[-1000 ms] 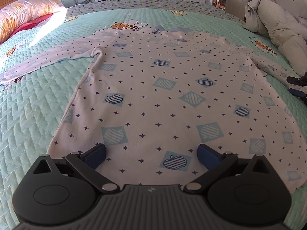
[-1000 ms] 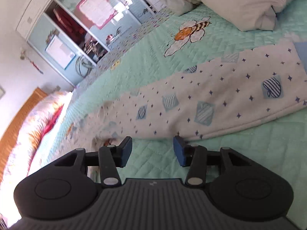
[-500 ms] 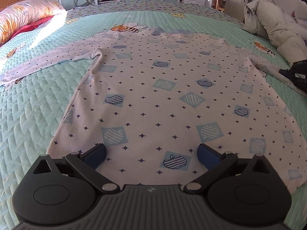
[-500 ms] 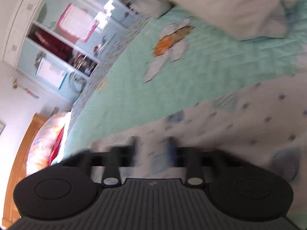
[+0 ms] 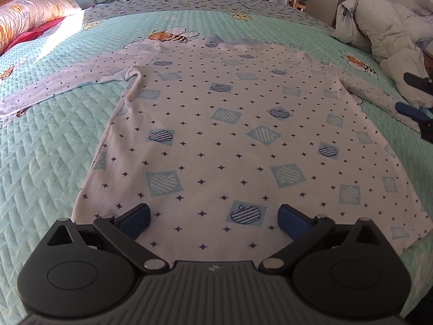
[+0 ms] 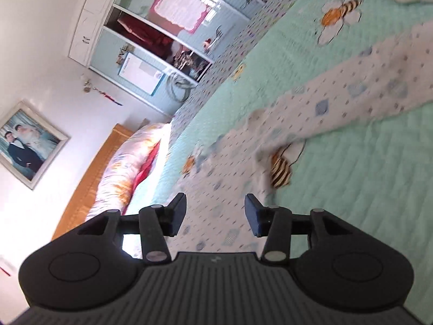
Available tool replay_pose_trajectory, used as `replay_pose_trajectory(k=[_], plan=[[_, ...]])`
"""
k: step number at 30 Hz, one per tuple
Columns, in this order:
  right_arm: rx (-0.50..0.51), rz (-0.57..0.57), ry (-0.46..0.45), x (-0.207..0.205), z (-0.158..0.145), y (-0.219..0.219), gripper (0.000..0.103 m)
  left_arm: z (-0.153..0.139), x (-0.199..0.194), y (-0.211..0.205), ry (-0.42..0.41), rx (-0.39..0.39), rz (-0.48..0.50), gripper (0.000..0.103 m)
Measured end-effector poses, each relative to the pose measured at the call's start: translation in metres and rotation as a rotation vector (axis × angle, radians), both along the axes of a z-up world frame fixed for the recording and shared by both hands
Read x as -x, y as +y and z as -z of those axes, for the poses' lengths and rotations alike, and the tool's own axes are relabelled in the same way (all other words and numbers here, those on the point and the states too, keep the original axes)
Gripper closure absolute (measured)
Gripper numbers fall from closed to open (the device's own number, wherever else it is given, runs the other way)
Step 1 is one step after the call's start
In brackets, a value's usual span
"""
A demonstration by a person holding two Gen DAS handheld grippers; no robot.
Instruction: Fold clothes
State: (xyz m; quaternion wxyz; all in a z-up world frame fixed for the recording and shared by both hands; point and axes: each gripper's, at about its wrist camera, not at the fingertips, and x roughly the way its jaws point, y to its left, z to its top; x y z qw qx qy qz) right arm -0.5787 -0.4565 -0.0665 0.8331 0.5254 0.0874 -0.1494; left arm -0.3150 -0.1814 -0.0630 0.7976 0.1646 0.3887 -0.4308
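A white long-sleeved top [image 5: 232,135] with navy stars and striped-apple squares lies spread flat on the bed. Its left sleeve [image 5: 54,84] stretches out to the left. My left gripper [image 5: 213,216] hovers over the hem, open wide, with only flat cloth under the gap. My right gripper [image 5: 416,100] is at the right edge of that view, beside the right sleeve [image 5: 379,97]. In the right wrist view the right gripper [image 6: 215,211] has its jaws opening, nothing between them, and the sleeve [image 6: 351,92] lies on the quilt beyond.
A teal quilted bedspread [image 5: 54,149] with bee prints covers the bed. A flowered pillow [image 5: 32,10] lies at the far left by the wooden headboard [image 6: 89,187]. A pale bundled duvet [image 5: 384,32] sits at the far right. A wardrobe [image 6: 151,40] stands beyond the bed.
The right gripper's jaws came together over the sleeve half a second ago and now stand apart; its view has swung and lifted away from the sleeve. The left gripper has stayed put.
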Motion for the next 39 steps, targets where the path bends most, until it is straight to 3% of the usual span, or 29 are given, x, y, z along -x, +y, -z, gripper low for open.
replay_pose_trajectory(k=[2,3,4,6,10,12,14,17,18,20,22,26,30,33,36,39], plan=[[-0.102,0.006,0.072,-0.004,0.020,0.012,0.051,-0.006,0.003,0.012,0.006,0.015,-0.006,0.000],[-0.153,0.009,0.161,-0.007,0.033,0.017,0.054,-0.007,0.003,0.018,0.015,0.015,-0.013,0.000],[-0.150,0.022,0.178,-0.005,0.039,0.022,0.066,-0.008,0.002,0.025,0.027,0.016,-0.023,0.000],[-0.121,0.027,0.185,0.002,0.033,0.034,0.065,-0.009,-0.001,0.039,0.053,0.031,-0.048,0.000],[-0.079,0.034,0.196,0.008,0.013,0.056,0.051,-0.015,-0.008,0.061,0.086,0.095,-0.092,0.000],[-0.080,0.027,0.187,0.008,0.010,0.066,0.051,-0.022,-0.013,0.069,0.117,0.173,-0.101,0.000],[-0.105,0.022,0.166,0.007,0.012,0.075,0.050,-0.030,-0.024,0.075,0.181,0.280,-0.102,0.000],[-0.130,0.007,0.177,-0.001,0.020,0.085,0.046,-0.029,-0.043,0.075,0.284,0.380,-0.108,0.000],[-0.134,0.010,0.187,-0.003,0.024,0.087,0.046,-0.024,-0.051,0.073,0.317,0.390,-0.103,0.000],[-0.127,0.012,0.192,-0.004,0.026,0.087,0.046,-0.007,-0.062,0.068,0.360,0.300,-0.143,0.001],[-0.118,0.014,0.196,-0.004,0.027,0.088,0.046,0.004,-0.064,0.072,0.342,0.251,-0.154,0.009],[-0.122,0.022,0.228,-0.006,0.022,0.088,0.046,-0.002,-0.055,0.078,0.306,0.241,-0.117,0.009],[-0.103,0.024,0.226,-0.007,0.007,0.098,0.045,-0.009,-0.064,0.094,0.390,0.338,-0.137,0.009],[-0.083,-0.015,0.183,-0.006,-0.007,0.111,0.045,-0.019,-0.069,0.115,0.403,0.417,-0.170,0.009],[-0.081,-0.027,0.170,0.001,-0.015,0.121,0.045,-0.027,-0.073,0.134,0.375,0.460,-0.240,0.008],[-0.125,0.031,0.174,0.018,-0.009,0.122,0.045,-0.023,-0.081,0.151,0.390,0.450,-0.318,0.008]])
